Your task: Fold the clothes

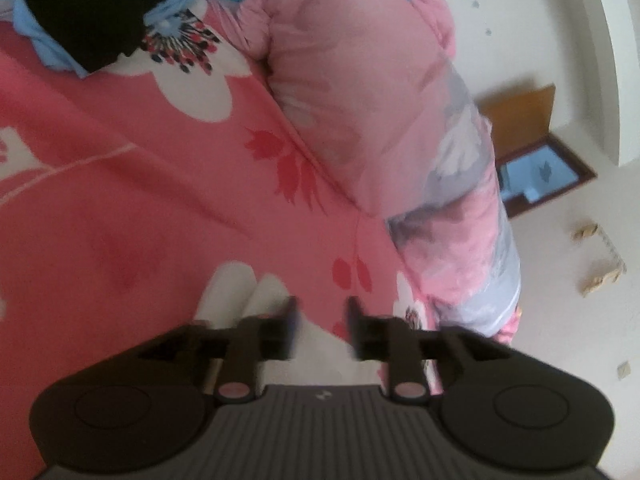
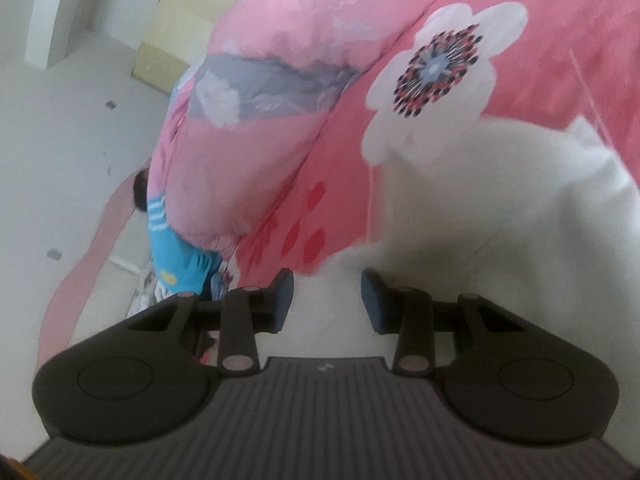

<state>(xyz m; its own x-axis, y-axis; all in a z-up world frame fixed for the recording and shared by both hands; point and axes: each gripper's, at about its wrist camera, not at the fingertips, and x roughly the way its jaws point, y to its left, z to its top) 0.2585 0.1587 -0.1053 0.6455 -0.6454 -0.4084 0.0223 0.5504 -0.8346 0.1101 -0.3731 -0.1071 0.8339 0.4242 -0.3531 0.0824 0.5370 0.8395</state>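
pink floral bed point(image 1: 120, 184), white walls point(image 1: 520, 40)

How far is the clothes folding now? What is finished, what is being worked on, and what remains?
Nothing visibly folded yet. In hand: the right gripper stands open over a white garment on the pink floral bedsheet, without pinching it; the left gripper is open too, holding nothing. Left: a black garment and a light blue one lie heaped beside the rolled pink quilt.

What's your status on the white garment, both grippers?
Left gripper open, nothing clamped. Right gripper open above white garment, not gripping. Garment lies on pink floral bedsheet. Rolled pink quilt alongside, not blocking.
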